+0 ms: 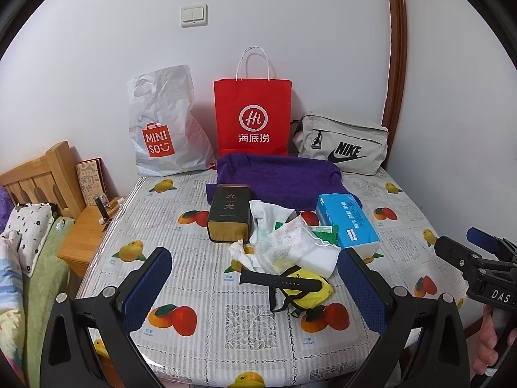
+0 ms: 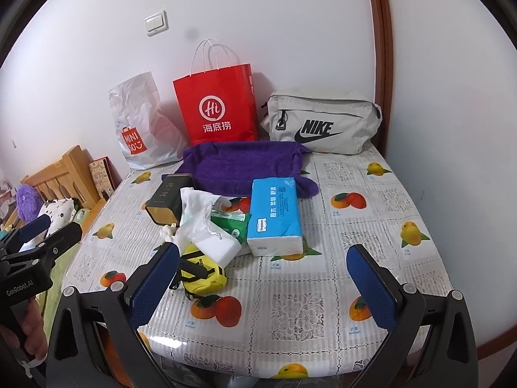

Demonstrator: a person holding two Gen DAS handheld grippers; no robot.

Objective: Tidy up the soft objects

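A purple towel lies at the back of the table. In front of it sit a blue tissue pack, a white cloth, a clear plastic bag, a white sponge block, a green wipes pack and a yellow pouch. My left gripper is open above the near table, short of the pouch. My right gripper is open, to the right of the pouch.
A dark tea tin stands left of the pile. A Miniso bag, a red paper bag and a grey Nike bag lean on the back wall. The table has a fruit-print cover. A bed and nightstand are at left.
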